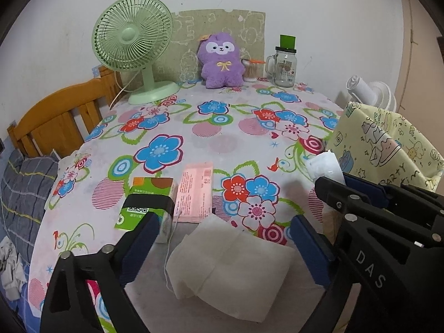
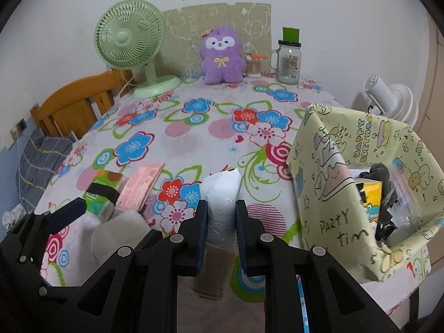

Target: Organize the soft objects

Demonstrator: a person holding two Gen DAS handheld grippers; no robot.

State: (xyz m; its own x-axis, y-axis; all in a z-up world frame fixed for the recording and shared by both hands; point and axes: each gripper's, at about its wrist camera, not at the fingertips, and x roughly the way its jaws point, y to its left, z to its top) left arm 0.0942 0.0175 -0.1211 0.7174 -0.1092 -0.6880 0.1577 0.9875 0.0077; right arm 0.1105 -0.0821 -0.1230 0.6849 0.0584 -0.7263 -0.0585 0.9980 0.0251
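A table (image 1: 222, 138) under a flowered cloth fills both views, with a wooden headboard (image 1: 58, 116) and a grey checked pillow (image 1: 25, 188) off its left edge. On the right edge stands a yellow cartoon-print box (image 2: 333, 222), open on top, with a yellow pack (image 2: 371, 194) and dark items inside. At the back, against the wall, are a green fan (image 1: 133, 47), a purple plush (image 1: 220, 61), a jar of cotton swabs (image 1: 251, 70) and a glass mug (image 1: 284, 66); a white fan (image 2: 388, 100) shows behind the box.

Near the front, a white soft pack (image 1: 230, 266) lies on the cloth between the spread jaws of the left gripper (image 1: 222, 238), whose pads do not touch it. Just beyond it lie a pink pack (image 1: 194, 194) and, to its left, a green pack (image 1: 147, 202), partly hidden by the left finger.

The right gripper (image 2: 221, 216) is clamped on a white plastic-wrapped pack (image 2: 220, 194), held beside the box's left wall and above the cloth. In the left view, its black body blocks the box's lower part.
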